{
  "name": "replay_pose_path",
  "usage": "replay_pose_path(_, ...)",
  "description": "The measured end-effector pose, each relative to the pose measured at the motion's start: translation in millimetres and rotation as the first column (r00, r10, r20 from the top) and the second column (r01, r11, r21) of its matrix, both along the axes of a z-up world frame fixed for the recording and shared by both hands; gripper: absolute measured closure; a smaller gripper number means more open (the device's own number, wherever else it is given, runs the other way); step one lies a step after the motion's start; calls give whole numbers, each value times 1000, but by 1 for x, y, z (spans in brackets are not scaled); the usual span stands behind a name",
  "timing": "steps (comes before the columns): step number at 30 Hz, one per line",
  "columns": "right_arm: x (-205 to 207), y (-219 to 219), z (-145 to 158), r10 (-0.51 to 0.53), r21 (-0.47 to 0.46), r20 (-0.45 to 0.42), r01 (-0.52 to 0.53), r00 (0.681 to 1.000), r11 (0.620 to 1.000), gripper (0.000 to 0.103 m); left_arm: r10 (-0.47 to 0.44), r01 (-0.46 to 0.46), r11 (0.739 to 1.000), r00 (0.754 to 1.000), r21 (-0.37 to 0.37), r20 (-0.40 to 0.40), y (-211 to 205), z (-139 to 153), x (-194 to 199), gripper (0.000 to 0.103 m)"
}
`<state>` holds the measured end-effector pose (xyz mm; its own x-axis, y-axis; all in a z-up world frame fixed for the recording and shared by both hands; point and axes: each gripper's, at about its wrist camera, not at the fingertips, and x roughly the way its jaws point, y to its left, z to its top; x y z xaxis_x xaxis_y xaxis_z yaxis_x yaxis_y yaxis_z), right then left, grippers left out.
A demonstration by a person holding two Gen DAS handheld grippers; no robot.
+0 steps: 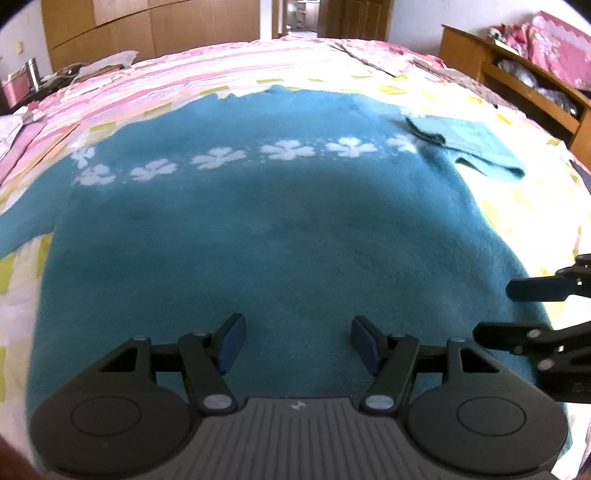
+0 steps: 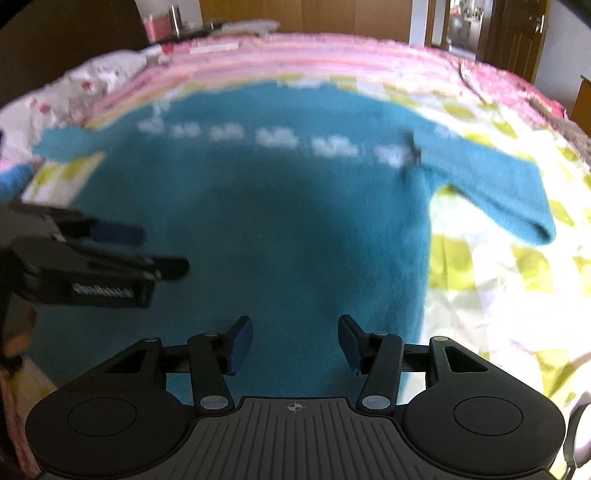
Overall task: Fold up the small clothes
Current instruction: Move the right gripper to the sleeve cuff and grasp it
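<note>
A teal sweater (image 1: 258, 229) (image 2: 277, 206) with a row of white flowers across its chest lies spread flat on the bed. Its right sleeve (image 1: 476, 144) (image 2: 498, 184) is bent over at the shoulder, and its left sleeve (image 1: 22, 229) (image 2: 62, 144) runs out to the side. My left gripper (image 1: 297, 332) (image 2: 162, 251) hovers open over the sweater's lower middle, with nothing between its fingers. Close beside it, my right gripper (image 2: 295, 332) (image 1: 498, 310) is open too, above the lower right part near the side edge. Neither pair of pads presses the cloth.
The bedspread (image 1: 535, 206) (image 2: 498, 295) is white with yellow-green checks, and pink-striped further back. A wooden shelf unit (image 1: 517, 85) with bundles stands at the right. Wardrobes (image 1: 147, 29) and a doorway (image 1: 299, 18) lie beyond the bed. A pink box (image 1: 14, 92) sits far left.
</note>
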<state>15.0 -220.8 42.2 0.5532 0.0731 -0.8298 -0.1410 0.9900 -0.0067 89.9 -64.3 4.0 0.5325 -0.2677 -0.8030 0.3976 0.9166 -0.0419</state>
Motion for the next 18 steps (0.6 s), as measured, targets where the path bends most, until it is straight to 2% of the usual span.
replay_pose_path(3, 5, -8, -2, -24, -3, 13, 24, 1000, 1000, 53, -18, 18, 1000, 1000, 6, 3, -6, 0, 3, 34)
replay_pose_path(7, 19, -19, 10, -60, -10, 85, 61, 995, 998, 53, -23, 23, 999, 1000, -33, -1, -13, 5, 15, 34)
replay_pose_path(15, 57, -39, 12, -63, -156, 243, 103, 968, 982, 53, -34, 34, 998, 999, -60, 9, -41, 9, 34, 34)
replay_pose_path(18, 72, -38, 9, -25, -244, 293, 100, 956, 965, 53, -44, 44, 997, 999, -69, 6, -50, 9, 38, 34)
